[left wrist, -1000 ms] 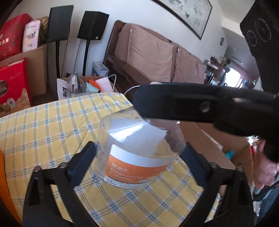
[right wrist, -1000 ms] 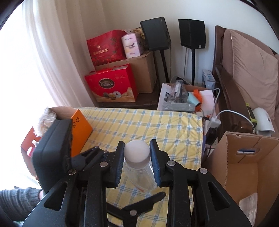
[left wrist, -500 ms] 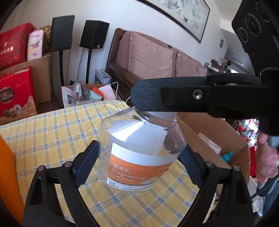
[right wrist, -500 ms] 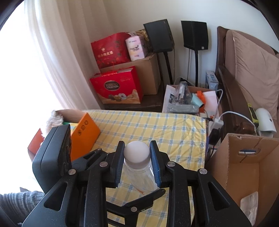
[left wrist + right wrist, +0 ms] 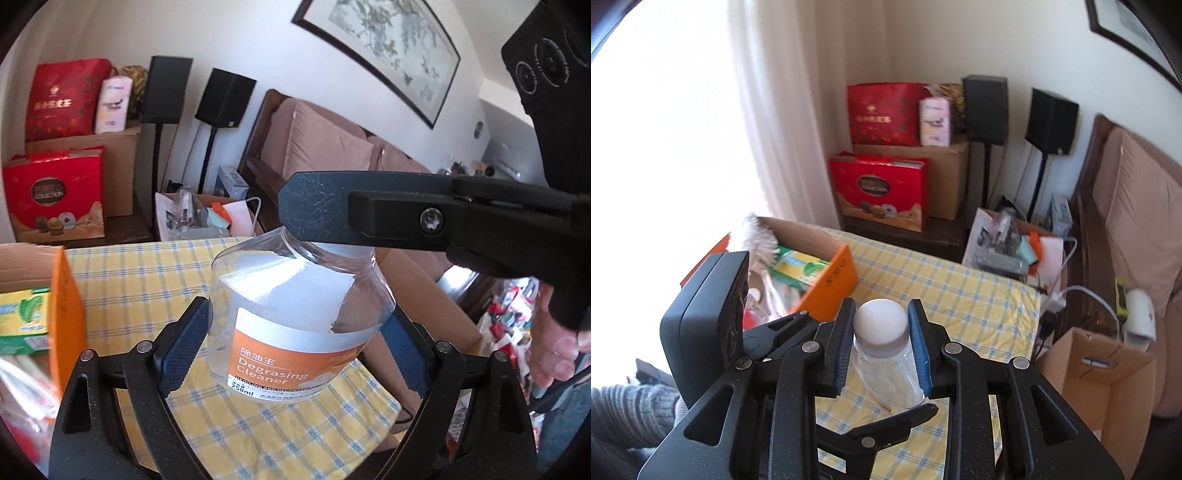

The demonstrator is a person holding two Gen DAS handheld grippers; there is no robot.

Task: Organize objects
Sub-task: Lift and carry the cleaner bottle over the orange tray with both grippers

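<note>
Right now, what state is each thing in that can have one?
Clear plastic degreasing cleaner bottle: upright, capped, held off the table.
Left gripper: clamped on the bottle's body.
Right gripper: clamped on its white cap.
Orange cardboard box: open, filled.
Brown cardboard box: open.

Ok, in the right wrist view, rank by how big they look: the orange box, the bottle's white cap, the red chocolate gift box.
1. Orange box
2. Red chocolate gift box; it looks close to the orange box in size but stands farther off, so this order is unsure.
3. White cap, clearly smallest despite being nearest.

Glossy clear plastic bottle (image 5: 299,317), woven checked cloth (image 5: 140,280), matt cardboard box (image 5: 1108,373)
</note>
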